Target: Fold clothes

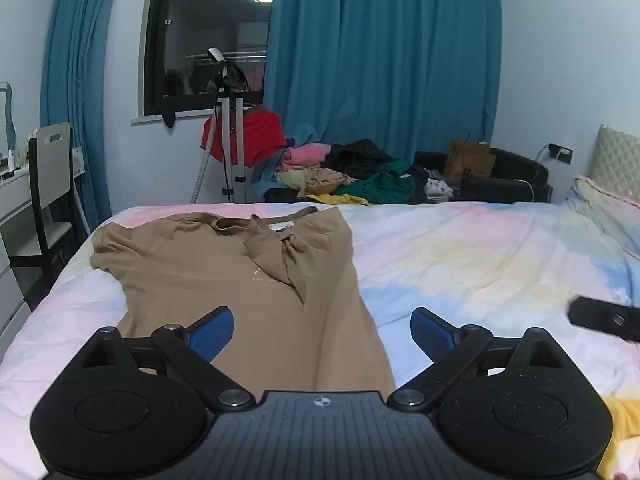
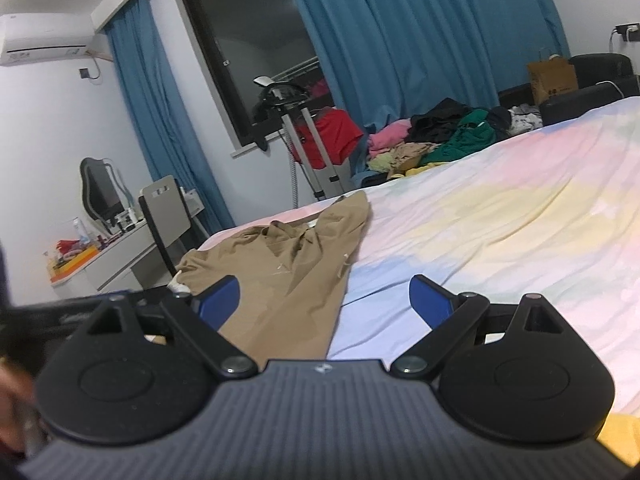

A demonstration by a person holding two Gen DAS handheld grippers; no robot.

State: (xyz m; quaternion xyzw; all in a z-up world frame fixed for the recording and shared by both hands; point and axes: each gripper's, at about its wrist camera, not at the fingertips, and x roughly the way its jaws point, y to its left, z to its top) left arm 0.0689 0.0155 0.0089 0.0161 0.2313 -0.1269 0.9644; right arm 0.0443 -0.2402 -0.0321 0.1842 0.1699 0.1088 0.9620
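A tan T-shirt [image 1: 240, 280] lies flat on the pastel bed cover [image 1: 480, 264], its right side and sleeve folded over onto the chest. My left gripper [image 1: 322, 330] hovers above the shirt's lower part, jaws wide open with nothing between the blue pads [image 1: 216, 330]. In the right wrist view the same shirt [image 2: 288, 280] stretches away to the left of centre. My right gripper [image 2: 324, 298] is open too, held over the shirt's right edge and the bed cover [image 2: 500, 240]. The right gripper's tip shows at the far right of the left wrist view [image 1: 604, 318].
A heap of loose clothes [image 1: 352, 172] lies beyond the bed under blue curtains [image 1: 380, 60]. A garment steamer stand [image 1: 232, 120] with a red garment is by the window. A chair [image 1: 48, 184] and desk stand left of the bed. Something yellow [image 1: 624, 432] lies at the near right.
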